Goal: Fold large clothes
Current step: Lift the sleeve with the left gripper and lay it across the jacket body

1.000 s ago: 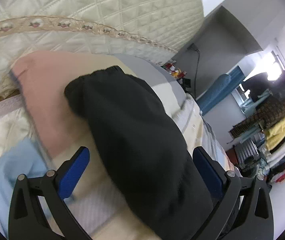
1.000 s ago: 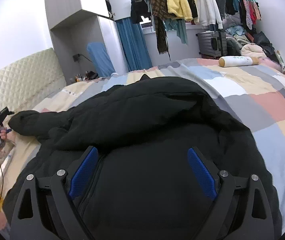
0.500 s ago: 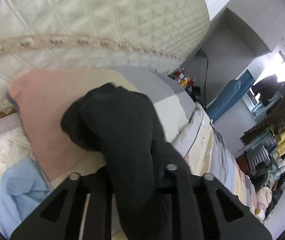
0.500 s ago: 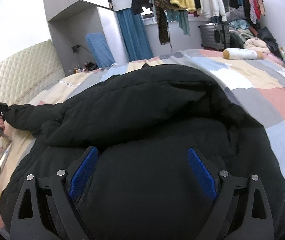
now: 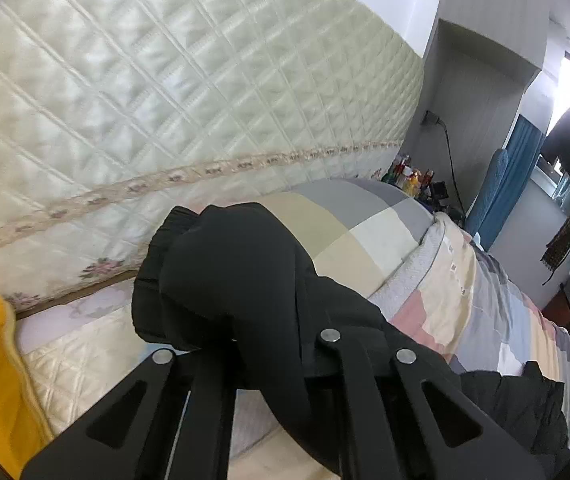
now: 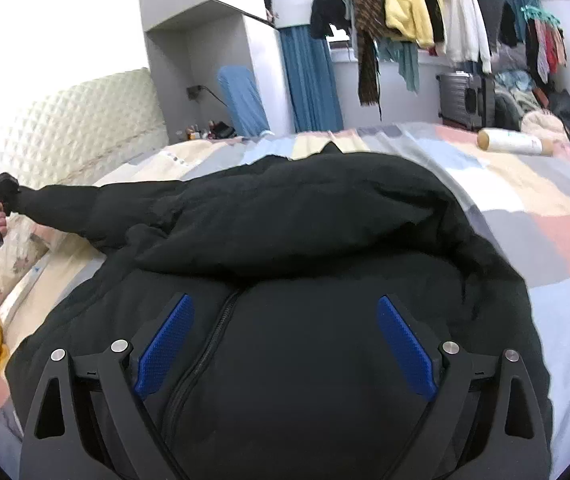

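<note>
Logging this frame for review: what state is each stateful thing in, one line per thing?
Black padded jacket: spread on the patchwork bed, front zipper closed as far as visible.
Jacket sleeve: pinched near the cuff, stretched out sideways off the bedding.
Left tongs: shut on the sleeve.
Right tongs: open over the jacket front, gripping nothing.

A black padded jacket (image 6: 325, 240) lies spread across the bed, zip side up. One sleeve (image 5: 229, 276) is stretched out sideways, raised off the bed.
</note>
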The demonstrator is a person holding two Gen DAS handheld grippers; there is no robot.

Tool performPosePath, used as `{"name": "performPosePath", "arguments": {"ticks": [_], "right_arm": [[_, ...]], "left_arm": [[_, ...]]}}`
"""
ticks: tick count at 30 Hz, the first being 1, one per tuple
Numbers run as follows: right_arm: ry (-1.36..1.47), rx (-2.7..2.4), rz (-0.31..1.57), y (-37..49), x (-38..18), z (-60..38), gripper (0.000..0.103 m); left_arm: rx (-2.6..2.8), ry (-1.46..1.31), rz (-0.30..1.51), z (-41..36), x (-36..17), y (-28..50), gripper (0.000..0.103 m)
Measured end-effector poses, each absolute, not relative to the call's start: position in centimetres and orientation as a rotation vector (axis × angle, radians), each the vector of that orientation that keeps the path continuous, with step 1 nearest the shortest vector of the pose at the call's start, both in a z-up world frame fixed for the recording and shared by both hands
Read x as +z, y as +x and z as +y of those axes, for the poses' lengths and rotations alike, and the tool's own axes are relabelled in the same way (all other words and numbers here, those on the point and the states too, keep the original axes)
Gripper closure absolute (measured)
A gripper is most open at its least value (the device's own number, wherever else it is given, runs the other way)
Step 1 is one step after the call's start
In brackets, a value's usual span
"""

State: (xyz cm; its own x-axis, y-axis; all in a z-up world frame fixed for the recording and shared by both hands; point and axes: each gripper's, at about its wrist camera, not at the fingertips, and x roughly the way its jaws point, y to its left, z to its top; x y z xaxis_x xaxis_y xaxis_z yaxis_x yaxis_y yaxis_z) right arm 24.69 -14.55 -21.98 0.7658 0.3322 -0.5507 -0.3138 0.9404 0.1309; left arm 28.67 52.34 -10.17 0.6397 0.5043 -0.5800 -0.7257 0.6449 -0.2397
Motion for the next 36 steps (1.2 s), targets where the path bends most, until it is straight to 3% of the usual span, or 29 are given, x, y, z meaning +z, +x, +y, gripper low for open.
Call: {"name": "performPosePath", "arguments": {"ticks": [9,21,36], "right_arm": [[0.037,0.357,0.524,22.1,-19.6,-16.1,0.009],[0.074,0.365,0.459,19.7,-17.7,-19.3,0.008],[0.169,0.406,0.438,19.1,-16.7,-22.3,0.006]], "left_arm": [[0.695,-0.369,0.461,45.9,-4.5,26.5,0.099],[0.526,-0.098,0.368,31.1,4.6,28.5,0.099],[0.186,-0.009,0.314,10.0,1.7,31.5,0.099]]}}
